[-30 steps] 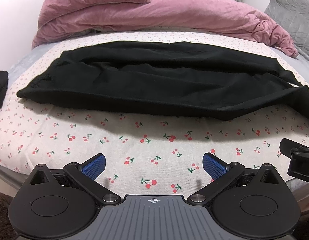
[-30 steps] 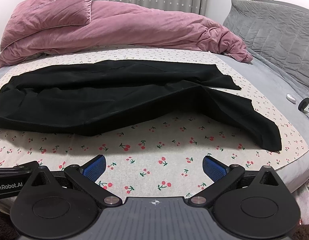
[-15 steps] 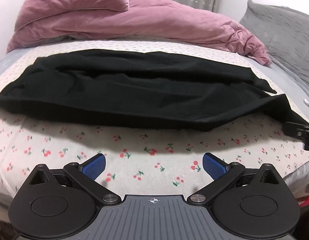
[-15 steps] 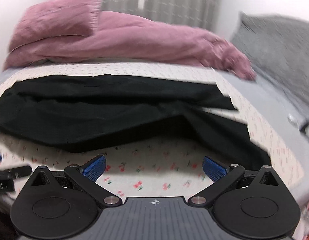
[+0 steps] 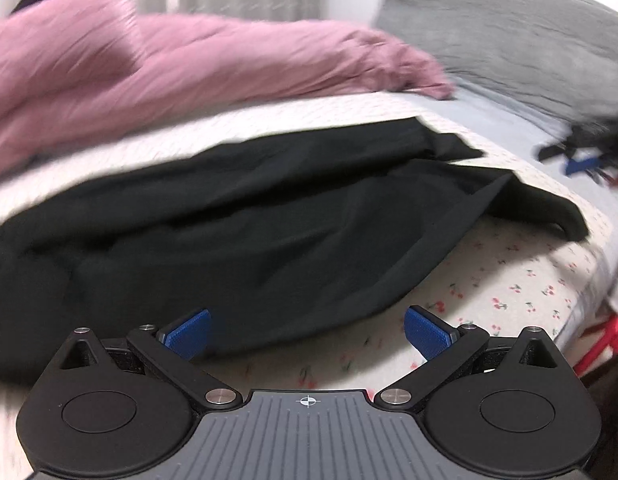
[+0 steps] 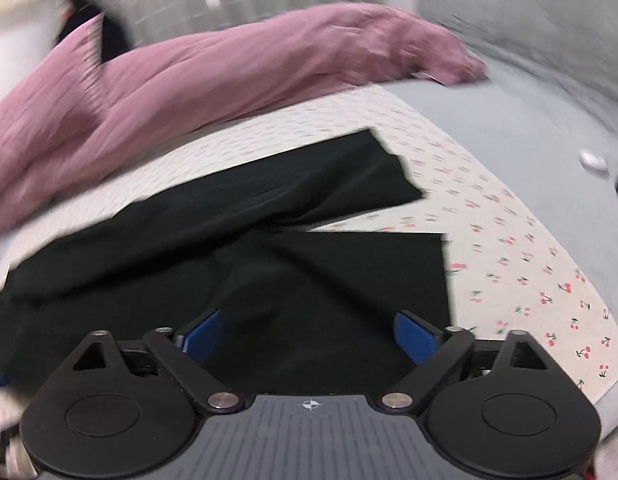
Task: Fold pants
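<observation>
The pants [image 5: 269,216] are soft matt black cloth, lying on a smooth cotton-looking sheet [image 5: 521,280] printed with small cherries. Behind the pants, a pink duvet [image 5: 189,64] has a velvety, crumpled nap. Beside the duvet lies a grey quilted blanket [image 5: 509,32], matt and stitched.

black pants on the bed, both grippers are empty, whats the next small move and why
Probably ease the right gripper forward and down onto the near leg's hem of the black pants. Its jaws have just been closing a little but stand open with nothing pinched, and the two leg ends lie splayed apart on the cherry-print sheet, so nothing is gripped for a fold yet.
</observation>
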`<state>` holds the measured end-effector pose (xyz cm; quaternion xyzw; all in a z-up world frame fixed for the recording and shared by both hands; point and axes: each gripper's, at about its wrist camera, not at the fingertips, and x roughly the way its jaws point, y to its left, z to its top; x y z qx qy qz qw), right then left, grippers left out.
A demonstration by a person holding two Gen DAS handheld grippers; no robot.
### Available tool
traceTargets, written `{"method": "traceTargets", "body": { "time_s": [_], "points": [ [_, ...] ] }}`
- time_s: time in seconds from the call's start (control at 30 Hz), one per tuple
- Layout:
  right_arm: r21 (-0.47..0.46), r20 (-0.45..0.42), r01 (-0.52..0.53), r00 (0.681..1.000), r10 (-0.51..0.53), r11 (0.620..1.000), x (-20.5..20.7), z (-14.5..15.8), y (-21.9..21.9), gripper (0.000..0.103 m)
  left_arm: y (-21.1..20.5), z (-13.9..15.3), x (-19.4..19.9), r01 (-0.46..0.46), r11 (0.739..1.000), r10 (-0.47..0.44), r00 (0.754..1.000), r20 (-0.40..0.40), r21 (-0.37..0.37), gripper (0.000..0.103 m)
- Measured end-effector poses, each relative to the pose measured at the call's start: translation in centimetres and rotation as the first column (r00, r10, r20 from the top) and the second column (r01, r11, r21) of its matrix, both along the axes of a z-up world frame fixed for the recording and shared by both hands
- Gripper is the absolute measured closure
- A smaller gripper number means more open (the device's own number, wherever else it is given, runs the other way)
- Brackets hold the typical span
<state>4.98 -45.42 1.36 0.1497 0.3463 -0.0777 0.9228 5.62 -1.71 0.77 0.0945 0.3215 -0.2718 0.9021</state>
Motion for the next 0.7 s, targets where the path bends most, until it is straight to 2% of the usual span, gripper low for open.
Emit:
{"method": "traceTargets", "body": {
  "time_s": [0.1, 0.23, 0.33, 0.37, 0.4, 0.43, 0.47, 0.53, 0.57, 0.63, 0.67, 0.7],
  "points": [
    [0.029, -0.048, 0.091, 0.995, -0.09, 0.995, 2.0, -2.2, -3.2, 0.031, -1.2, -0.6, 0.3, 0.1, 0.995, -0.1, 0.993, 0.065, 0.007, 0.001],
    [0.091, -0.087, 0.175, 0.982, -0.167, 0.98, 3.5, -5.3, -6.6, 0.045, -3.2, -2.4, 0.5, 0.216, 0.975, -0.22, 0.967, 0.13, 0.05, 0.004],
    [0.118, -0.077, 0.181, 0.982, -0.173, 0.976, 4.5, -6.4, -7.7, 0.052, -4.4, -4.0, 1.2, 0.259, 0.963, -0.267, 0.956, 0.119, 0.078, 0.014],
    [0.122, -0.064, 0.171, 0.984, -0.164, 0.978, 4.8, -6.4, -7.8, 0.058, -4.8, -4.4, 1.4, 0.272, 0.958, -0.281, 0.953, 0.113, 0.085, 0.017],
    [0.121, -0.055, 0.15, 0.988, -0.145, 0.981, 5.2, -6.4, -7.6, 0.064, -5.2, -4.7, 1.5, 0.289, 0.953, -0.298, 0.948, 0.108, 0.091, 0.025],
    [0.11, -0.059, 0.128, 0.991, -0.122, 0.986, 5.7, -6.5, -7.3, 0.082, -5.3, -5.1, 1.8, 0.304, 0.948, -0.313, 0.944, 0.1, 0.092, 0.035],
    [0.09, -0.064, 0.107, 0.993, -0.102, 0.99, 6.2, -6.5, -7.0, 0.096, -5.5, -5.3, 1.9, 0.32, 0.943, -0.328, 0.94, 0.091, 0.089, 0.04],
    [0.033, -0.062, 0.091, 0.994, -0.089, 0.995, 6.8, -6.1, -6.3, 0.099, -5.5, -5.7, 2.3, 0.336, 0.938, -0.342, 0.937, 0.076, 0.086, 0.063],
    [0.006, -0.054, 0.097, 0.994, -0.097, 0.995, 6.9, -5.8, -6.3, 0.1, -5.4, -5.9, 2.4, 0.334, 0.939, -0.34, 0.937, 0.076, 0.084, 0.068],
    [-0.034, -0.024, 0.121, 0.992, -0.122, 0.992, 7.2, -5.1, -7.1, 0.101, -5.3, -5.9, 2.7, 0.326, 0.941, -0.333, 0.94, 0.079, 0.091, 0.093],
    [-0.051, -0.011, 0.139, 0.99, -0.139, 0.989, 7.3, -4.9, -7.5, 0.101, -5.1, -5.7, 2.7, 0.336, 0.938, -0.342, 0.937, 0.074, 0.085, 0.099],
    [-0.065, -0.002, 0.156, 0.988, -0.157, 0.986, 7.4, -4.8, -8.0, 0.101, -4.9, -5.5, 2.8, 0.355, 0.932, -0.36, 0.931, 0.063, 0.07, 0.099]
  ]
}}
